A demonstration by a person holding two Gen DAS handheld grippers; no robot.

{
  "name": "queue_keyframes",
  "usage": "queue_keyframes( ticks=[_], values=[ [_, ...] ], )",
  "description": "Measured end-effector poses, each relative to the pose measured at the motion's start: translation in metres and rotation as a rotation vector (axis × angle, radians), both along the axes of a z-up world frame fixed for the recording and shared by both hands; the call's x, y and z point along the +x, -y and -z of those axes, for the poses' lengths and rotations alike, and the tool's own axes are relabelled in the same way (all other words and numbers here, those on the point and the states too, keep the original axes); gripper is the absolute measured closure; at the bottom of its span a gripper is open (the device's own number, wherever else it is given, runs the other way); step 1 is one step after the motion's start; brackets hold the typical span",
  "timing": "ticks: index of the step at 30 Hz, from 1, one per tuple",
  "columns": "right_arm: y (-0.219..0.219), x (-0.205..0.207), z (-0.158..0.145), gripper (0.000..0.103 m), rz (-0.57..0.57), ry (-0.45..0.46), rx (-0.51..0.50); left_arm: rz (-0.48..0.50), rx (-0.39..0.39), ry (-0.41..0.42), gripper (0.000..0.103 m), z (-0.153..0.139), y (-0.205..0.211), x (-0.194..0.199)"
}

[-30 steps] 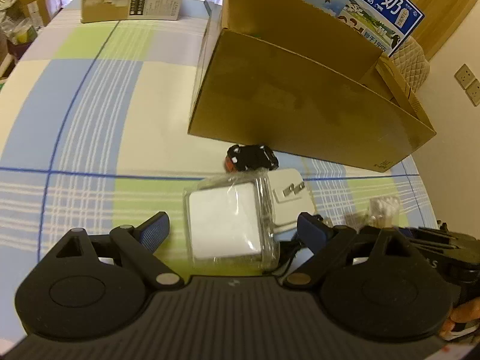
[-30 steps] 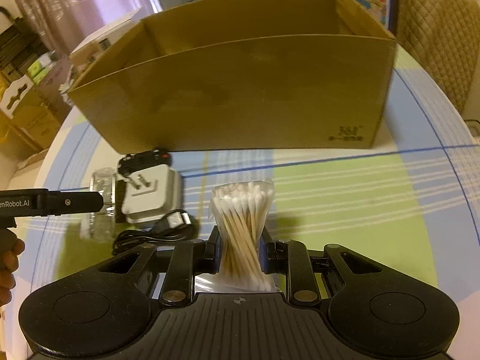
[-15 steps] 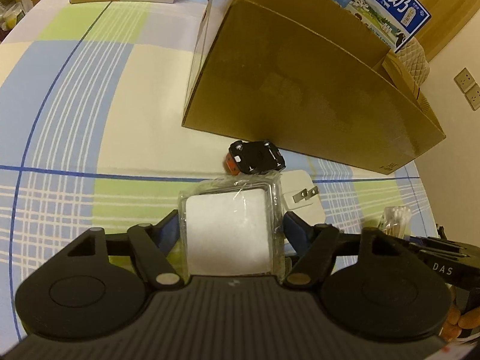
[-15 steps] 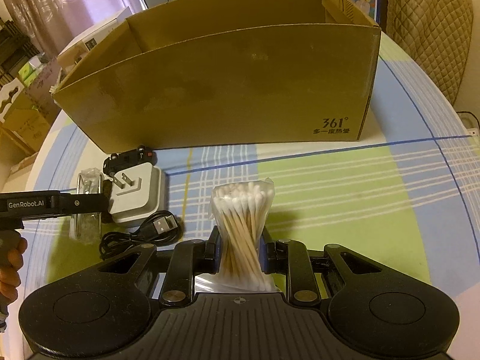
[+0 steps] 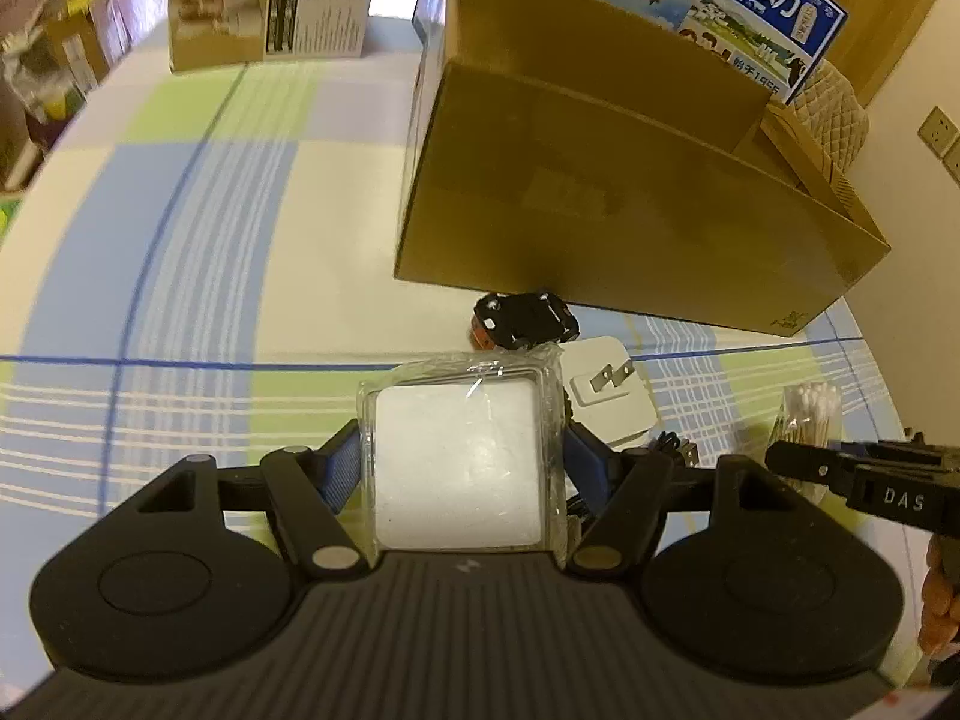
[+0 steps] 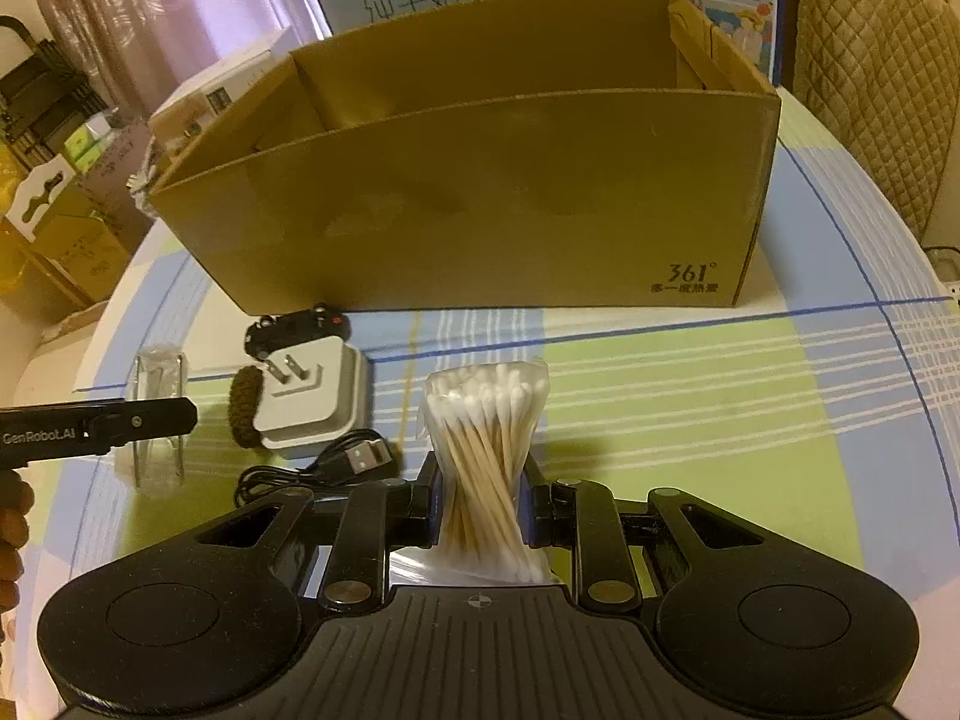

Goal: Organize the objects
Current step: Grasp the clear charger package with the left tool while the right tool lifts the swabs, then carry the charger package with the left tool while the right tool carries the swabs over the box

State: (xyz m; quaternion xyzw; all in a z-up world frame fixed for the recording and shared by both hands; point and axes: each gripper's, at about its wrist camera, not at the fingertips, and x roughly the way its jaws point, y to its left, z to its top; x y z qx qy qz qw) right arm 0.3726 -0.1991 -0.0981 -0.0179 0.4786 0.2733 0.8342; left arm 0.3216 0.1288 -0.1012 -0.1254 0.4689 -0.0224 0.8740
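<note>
Plaid cloth in pale blue, green and cream covers the round table (image 6: 690, 396) you are working at, with curtains and stacked cartons behind it on your left and a quilted chair back (image 6: 870, 72) on your right. Biggest on the table is the open brown cardboard box (image 6: 480, 204), standing across the far side with a blue-and-white milk carton (image 5: 762, 6) upright just behind it. A smaller printed box (image 5: 270, 0) sits well apart at the far left edge.

In front of the cardboard box lies a small cluster. A white plug adapter (image 6: 312, 402) rests prongs-up, with a little black toy car (image 6: 297, 327) just beyond it, close to the box wall. A coiled black USB cable (image 6: 336, 465) lies on the near side of the adapter, and a dark fuzzy item touches the adapter's left edge; what it is cannot be told.

Your left gripper (image 5: 462, 468) has its jaws closing on a clear plastic case (image 5: 462, 450) holding a white square pad; the blue pads press both sides of the case. It sits just left of the adapter.

Your right gripper (image 6: 480, 510) is clamped tight on a clear bag of cotton swabs (image 6: 486, 450), which stands upright between the fingers, right of the cable and adapter.
</note>
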Motion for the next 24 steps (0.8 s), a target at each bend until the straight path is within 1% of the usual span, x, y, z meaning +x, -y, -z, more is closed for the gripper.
queue_keyframes(
  ticks=[8,18,24],
  values=[
    [0.002,-0.01,-0.015,0.083,-0.021,0.027,0.036,0.017,0.089,0.06,0.037,-0.033,0.011,-0.022],
    [0.017,-0.025,-0.03,0.083,-0.03,0.047,0.061,0.025,0.134,0.087,0.037,-0.059,0.023,-0.042],
    [0.03,-0.03,-0.039,0.083,-0.027,0.063,0.068,0.037,0.139,0.106,0.037,-0.071,0.034,-0.049]
  ],
)
